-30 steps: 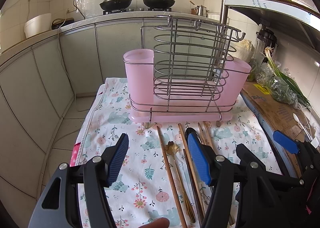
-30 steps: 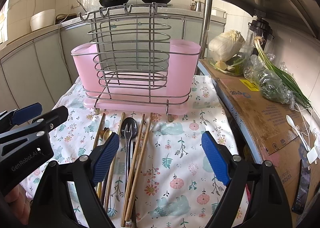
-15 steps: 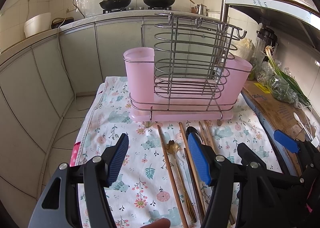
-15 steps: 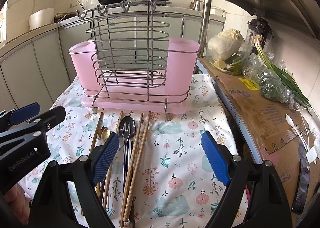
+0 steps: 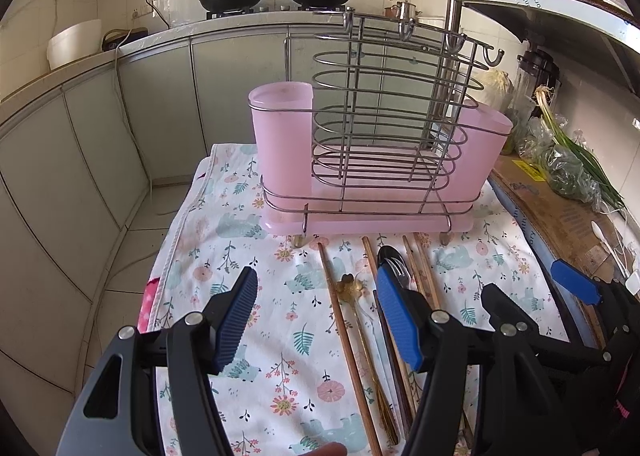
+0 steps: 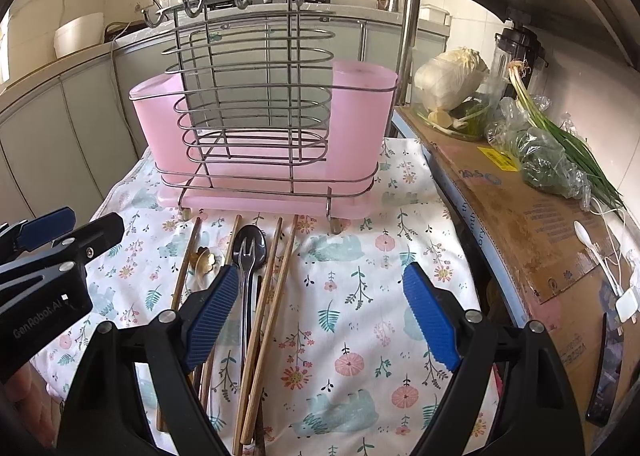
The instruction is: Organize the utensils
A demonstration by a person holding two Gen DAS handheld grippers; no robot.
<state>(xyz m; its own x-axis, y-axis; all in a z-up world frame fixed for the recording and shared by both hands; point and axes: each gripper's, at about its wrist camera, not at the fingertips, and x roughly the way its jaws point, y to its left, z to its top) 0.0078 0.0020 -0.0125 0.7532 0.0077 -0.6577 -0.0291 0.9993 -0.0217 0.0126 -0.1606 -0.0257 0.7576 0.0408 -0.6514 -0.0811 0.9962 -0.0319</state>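
**Both hand-held grippers hover released above a row of utensils**

The left hand-held gripper (image 5: 316,318) hangs over the tabletop (image 5: 280,384) with its blue pads spread wide and nothing between them. The right hand-held gripper (image 6: 320,316) is likewise released, its pads apart over bare floral cloth (image 6: 360,336); in the right wrist view the left one shows at 9 o'clock.

The utensils lie side by side on the cloth, their tips pointing toward 12 o'clock at the rack. In the right wrist view a black spoon (image 6: 256,242) lies with a metal fork (image 6: 245,256) on top of it. Wooden chopsticks (image 6: 276,296) run just beside them at 3 o'clock, and more chopsticks at 9 o'clock. A small gold spoon (image 6: 204,259) with a flower-shaped end sits among those left sticks. The left pad of the right hand-held gripper overlaps the fork handle in the picture; whether it touches cannot be told.

The wire utensil rack (image 6: 256,95) stands upright at 12 o'clock on a pink drip tray (image 6: 264,203), with a pink cup (image 6: 360,115) at each end, all empty as far as can be seen.

At 3 o'clock a cardboard sheet (image 6: 520,223) carries a cabbage (image 6: 448,79) and green onions (image 6: 560,135).
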